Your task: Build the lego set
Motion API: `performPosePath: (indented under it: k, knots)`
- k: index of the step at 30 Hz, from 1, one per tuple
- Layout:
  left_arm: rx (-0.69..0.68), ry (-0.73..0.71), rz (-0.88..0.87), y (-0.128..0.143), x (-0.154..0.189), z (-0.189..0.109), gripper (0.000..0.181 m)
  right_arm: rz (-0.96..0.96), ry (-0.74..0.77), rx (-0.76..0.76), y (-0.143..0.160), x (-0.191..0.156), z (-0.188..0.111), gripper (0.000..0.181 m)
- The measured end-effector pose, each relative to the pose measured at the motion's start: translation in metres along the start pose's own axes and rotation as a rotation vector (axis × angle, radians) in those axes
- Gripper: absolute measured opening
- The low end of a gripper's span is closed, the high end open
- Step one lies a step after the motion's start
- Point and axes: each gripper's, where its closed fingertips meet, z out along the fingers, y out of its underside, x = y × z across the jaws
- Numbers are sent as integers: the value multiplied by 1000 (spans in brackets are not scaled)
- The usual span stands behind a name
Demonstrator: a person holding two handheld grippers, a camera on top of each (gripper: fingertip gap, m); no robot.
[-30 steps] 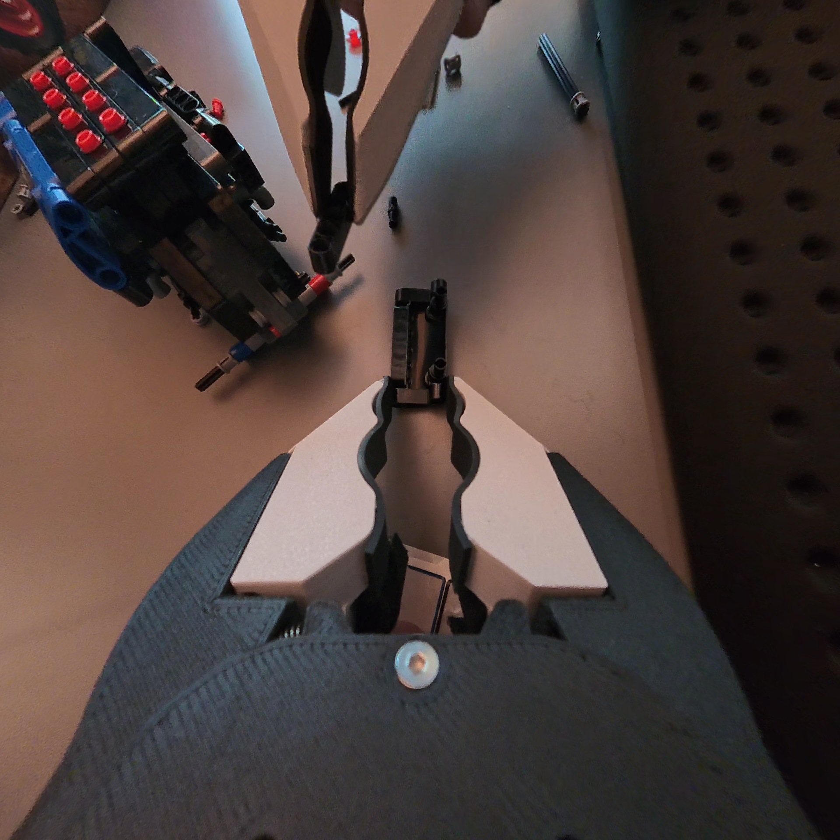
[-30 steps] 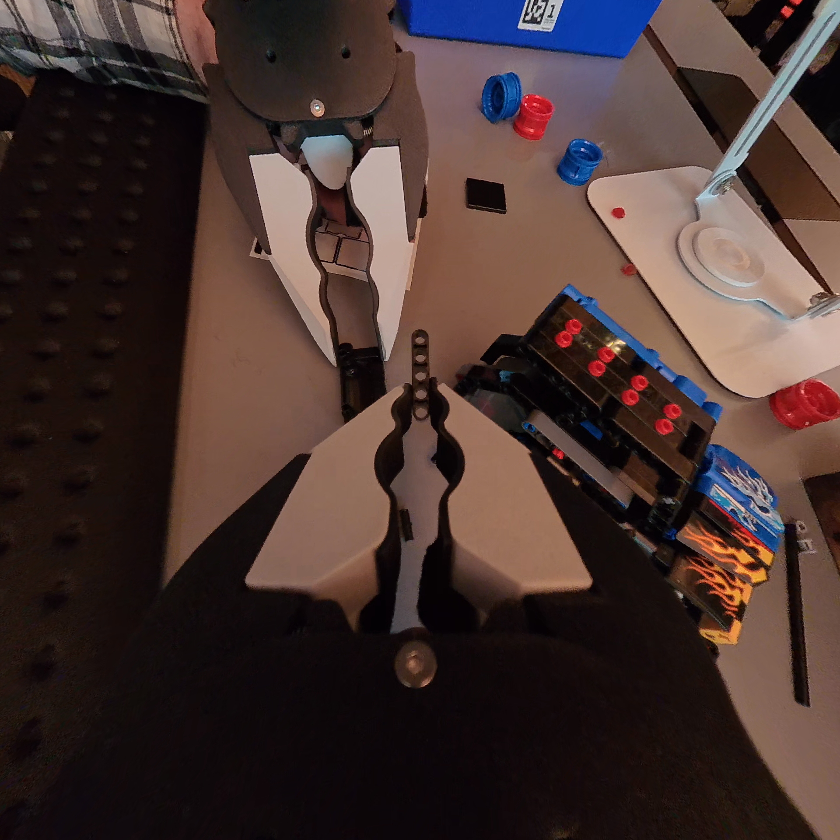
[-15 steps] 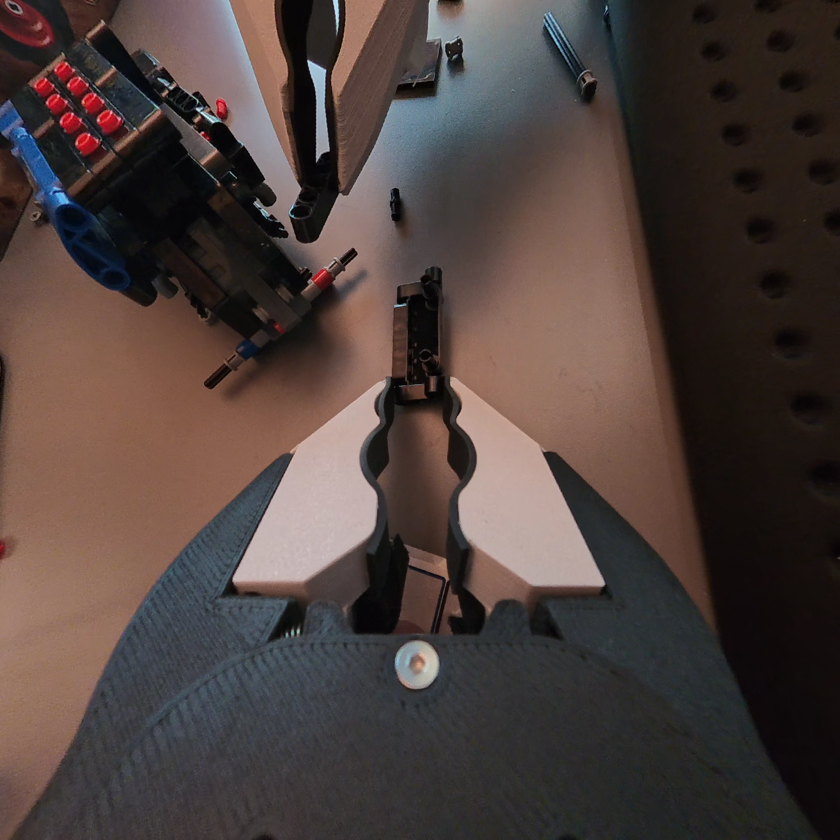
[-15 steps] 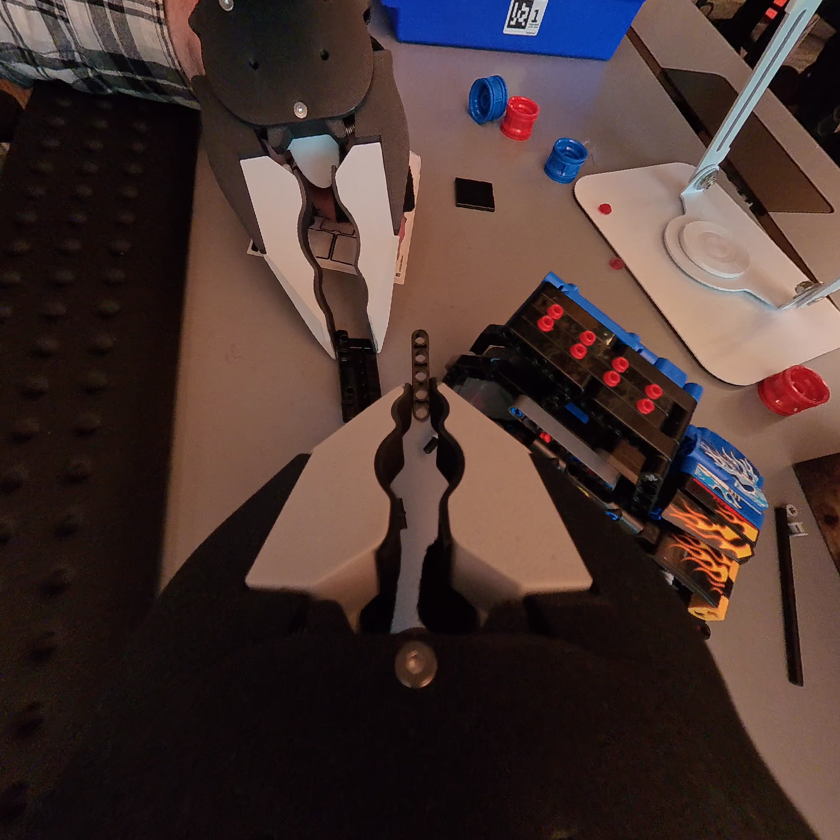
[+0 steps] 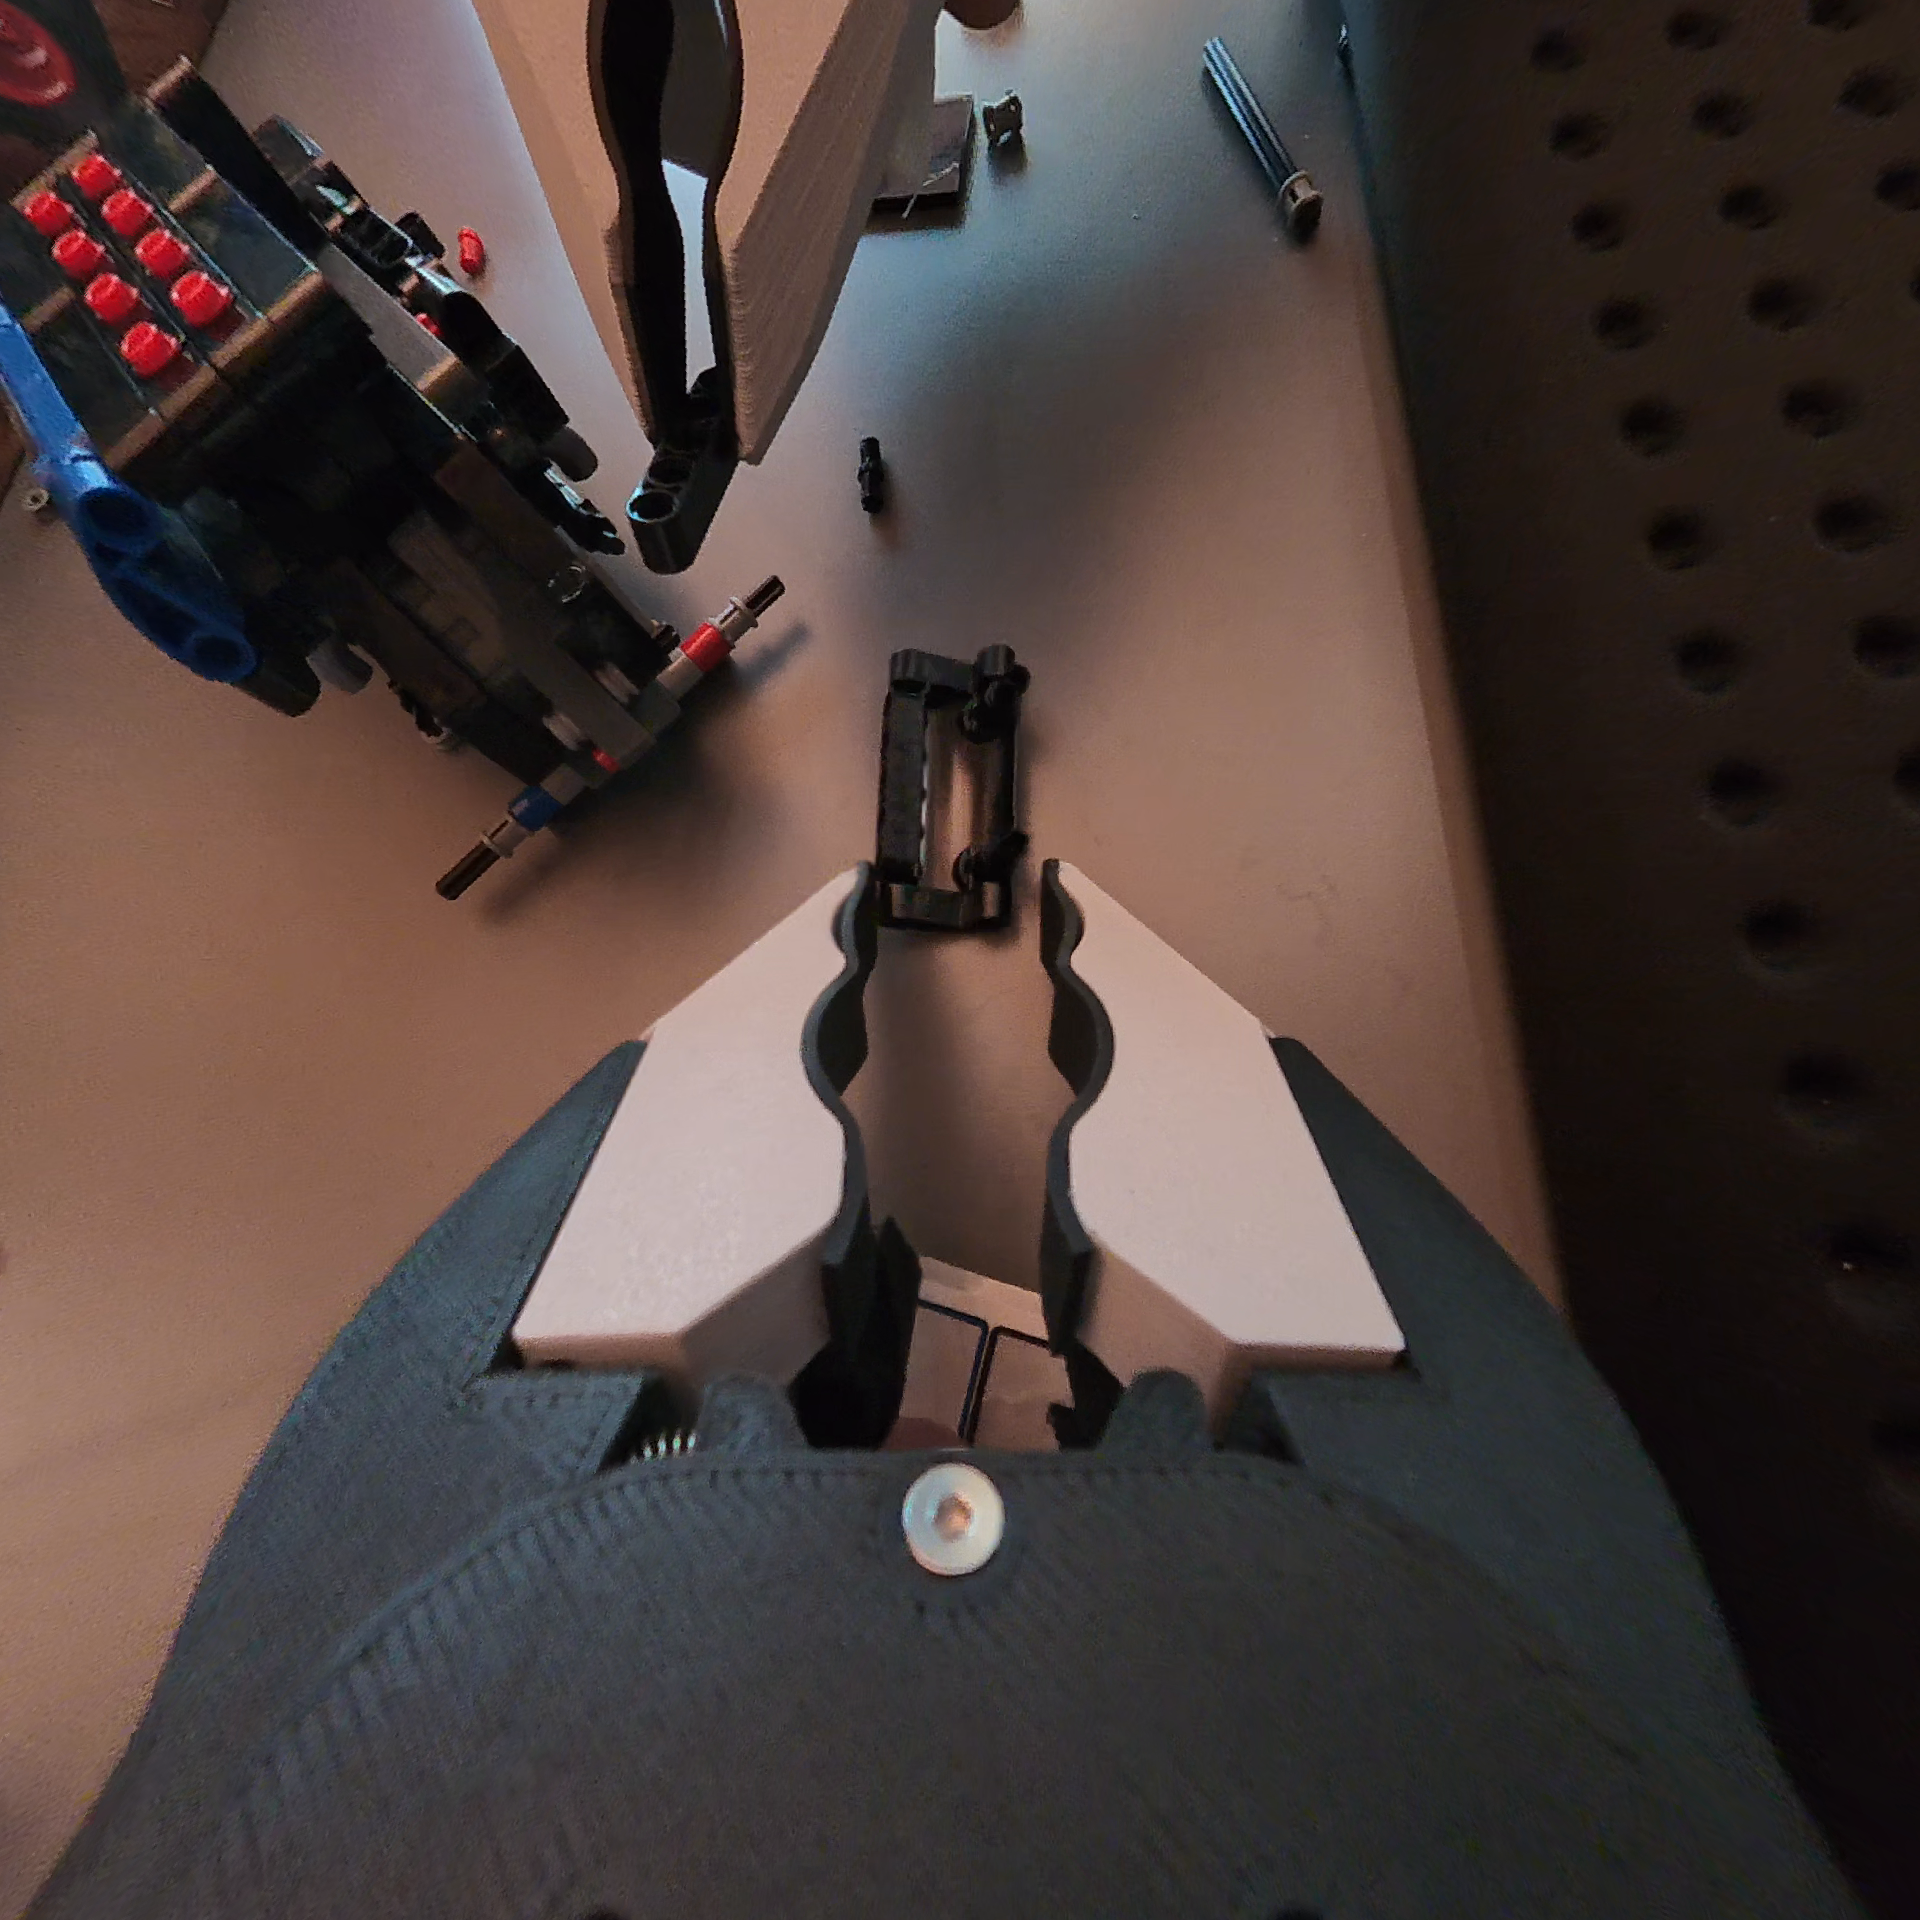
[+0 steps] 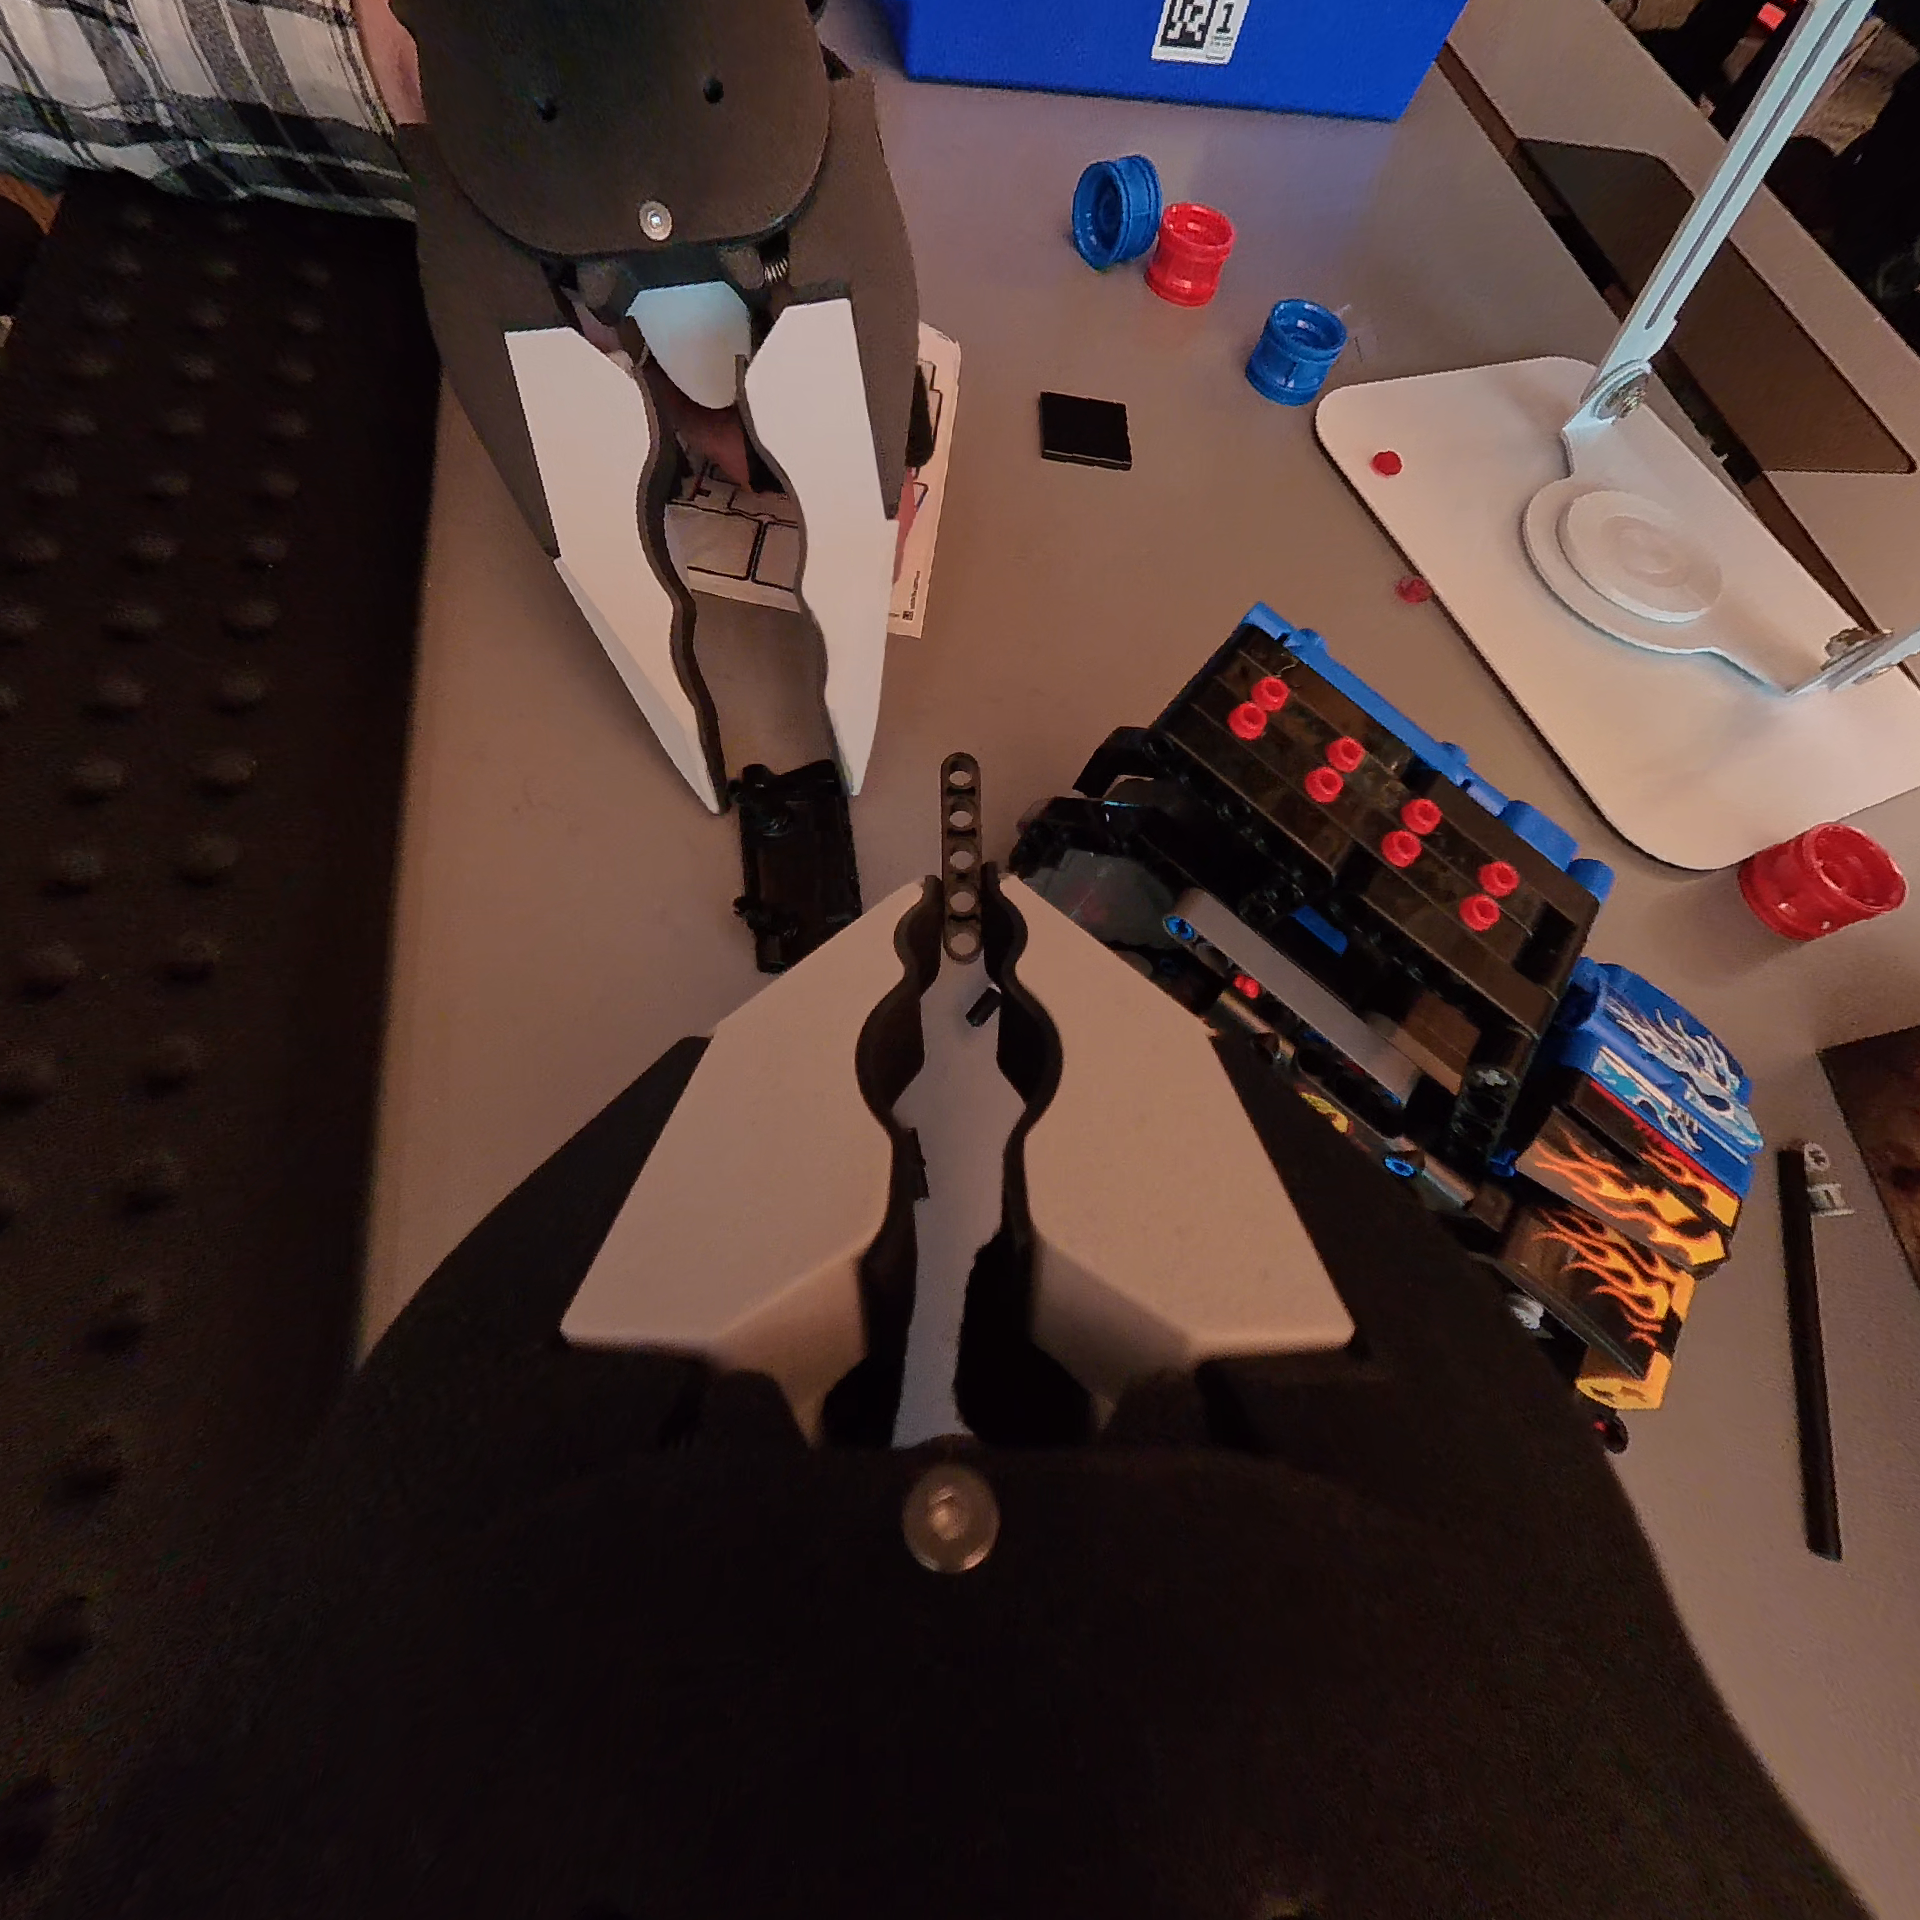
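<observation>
The partly built lego set, a black block with red studs, blue trim and flame panels, lies on its side on the grey bench, to the right in the right wrist view. Just left of it the right gripper has its fingers clenched on a black holed beam that sticks out past the tips. The small black frame piece lies flat on the bench just beyond the left gripper, whose fingers stand released with a clear gap on either side of the piece's near end.
</observation>
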Motion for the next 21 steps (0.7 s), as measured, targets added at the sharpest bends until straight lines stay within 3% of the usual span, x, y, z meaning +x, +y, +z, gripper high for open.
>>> performPosePath:
  k: [15, 21]
  knots:
    - [-47, -174, 236, -5, -9, -1, 25, 13, -7, -18, 6, 1, -2, 5]
    - [-76, -270, 352, -8, -14, -5, 25, 112, -105, -179, 40, -13, -4, 5]
